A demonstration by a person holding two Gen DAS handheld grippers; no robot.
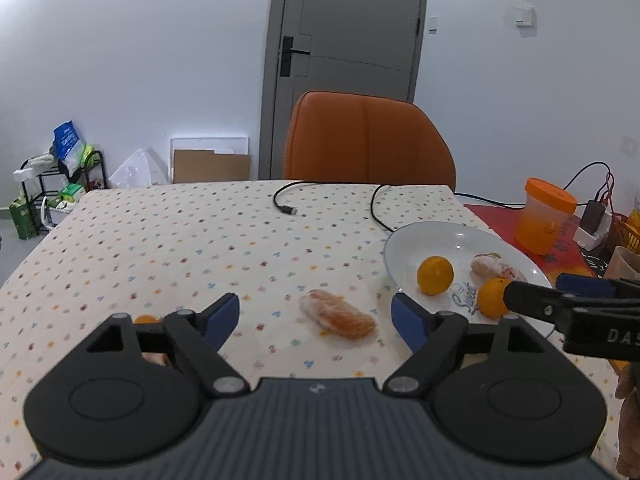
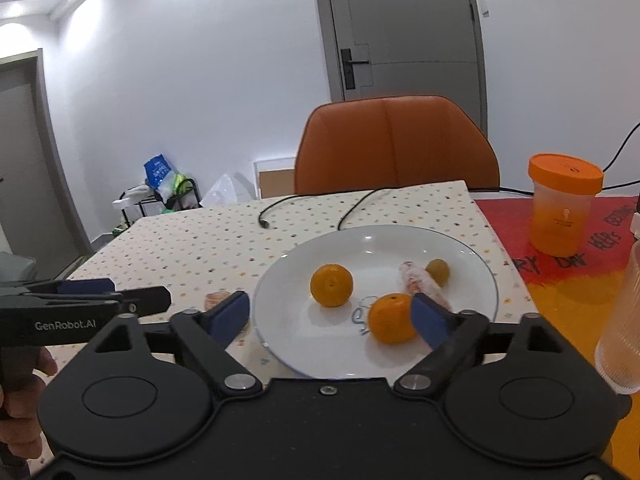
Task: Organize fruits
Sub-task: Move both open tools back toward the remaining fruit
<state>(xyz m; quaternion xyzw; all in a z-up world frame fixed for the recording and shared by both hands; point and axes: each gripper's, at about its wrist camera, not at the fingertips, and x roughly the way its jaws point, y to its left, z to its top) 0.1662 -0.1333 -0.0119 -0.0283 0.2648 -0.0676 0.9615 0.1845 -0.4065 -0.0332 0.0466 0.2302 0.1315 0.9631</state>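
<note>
In the left wrist view my left gripper (image 1: 316, 314) is open, low over the dotted tablecloth. A plastic-wrapped orange fruit piece (image 1: 338, 314) lies on the cloth between its fingers, nearer the right one. The white plate (image 1: 452, 236) to the right holds two oranges (image 1: 435, 275), (image 1: 494, 298) and another wrapped piece (image 1: 496, 266). My right gripper (image 2: 330, 316) hangs open over the plate's near rim (image 2: 280, 344). One orange (image 2: 392, 319) sits against its right pad, a second orange (image 2: 331, 285) lies further in, and a small yellow-green fruit (image 2: 438, 272) sits behind a wrapped piece (image 2: 424, 286).
An orange chair (image 1: 368, 140) stands behind the table's far edge. A black cable (image 1: 288, 208) lies on the cloth. On the red mat (image 2: 560, 264) stand an orange-lidded jar (image 2: 564, 204) and a clear plastic cup (image 2: 620, 332). Something small and orange (image 1: 144, 319) peeks out behind my left finger.
</note>
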